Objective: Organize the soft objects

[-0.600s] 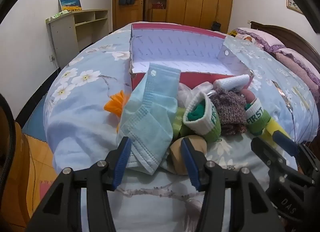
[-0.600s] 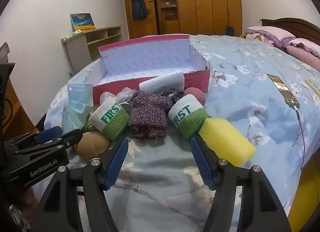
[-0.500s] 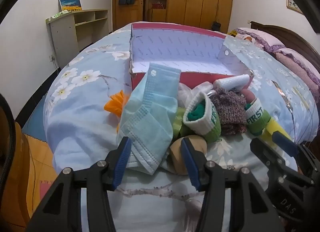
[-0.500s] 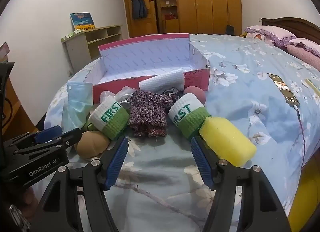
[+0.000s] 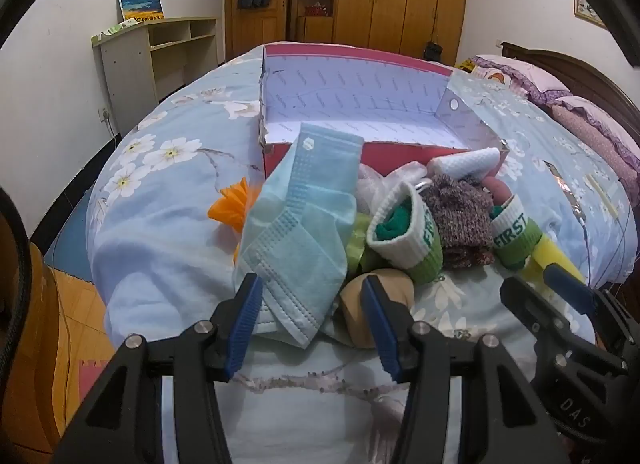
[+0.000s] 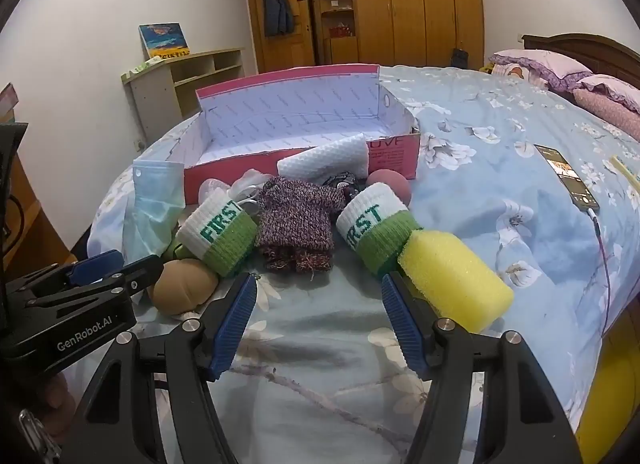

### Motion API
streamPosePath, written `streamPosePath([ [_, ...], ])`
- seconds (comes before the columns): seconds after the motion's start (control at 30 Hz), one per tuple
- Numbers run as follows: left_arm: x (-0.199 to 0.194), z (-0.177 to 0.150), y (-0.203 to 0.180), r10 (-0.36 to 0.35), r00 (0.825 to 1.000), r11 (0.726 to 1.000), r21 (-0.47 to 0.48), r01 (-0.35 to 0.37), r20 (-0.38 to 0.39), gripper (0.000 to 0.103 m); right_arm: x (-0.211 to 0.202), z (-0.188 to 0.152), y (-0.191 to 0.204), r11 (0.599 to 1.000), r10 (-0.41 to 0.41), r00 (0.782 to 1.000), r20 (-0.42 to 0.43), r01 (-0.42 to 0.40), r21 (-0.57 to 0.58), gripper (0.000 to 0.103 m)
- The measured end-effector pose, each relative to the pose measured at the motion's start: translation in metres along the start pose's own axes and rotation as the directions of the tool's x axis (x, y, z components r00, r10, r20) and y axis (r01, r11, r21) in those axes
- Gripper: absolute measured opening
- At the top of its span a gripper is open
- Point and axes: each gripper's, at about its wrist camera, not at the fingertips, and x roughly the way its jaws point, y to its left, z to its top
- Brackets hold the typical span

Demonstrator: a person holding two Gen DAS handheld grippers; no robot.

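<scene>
While both grippers hover with fingers apart and empty, the left gripper [image 5: 310, 316] frames the limp, light face mask [image 5: 298, 240] on the bed [image 5: 160, 199], at six o'clock from the box [image 5: 360, 111]. Judged floppy; pinch its folded lower edge.

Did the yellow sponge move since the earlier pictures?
No. In the right wrist view the yellow sponge lies in the same place against the pink box, with one end touching the green and white sock as before.
</scene>
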Motion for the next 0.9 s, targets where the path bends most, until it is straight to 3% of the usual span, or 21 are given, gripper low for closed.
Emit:
streamPosePath([
  [0.9,0.0001,0.0,0.0,0.001,1.0,1.0,0.001,-0.001,-0.002,0.054,0.0041,-0.0036,-0.0037,1.0,-0.003,1.0,-0.012,0.003,0.007,0.067],
])
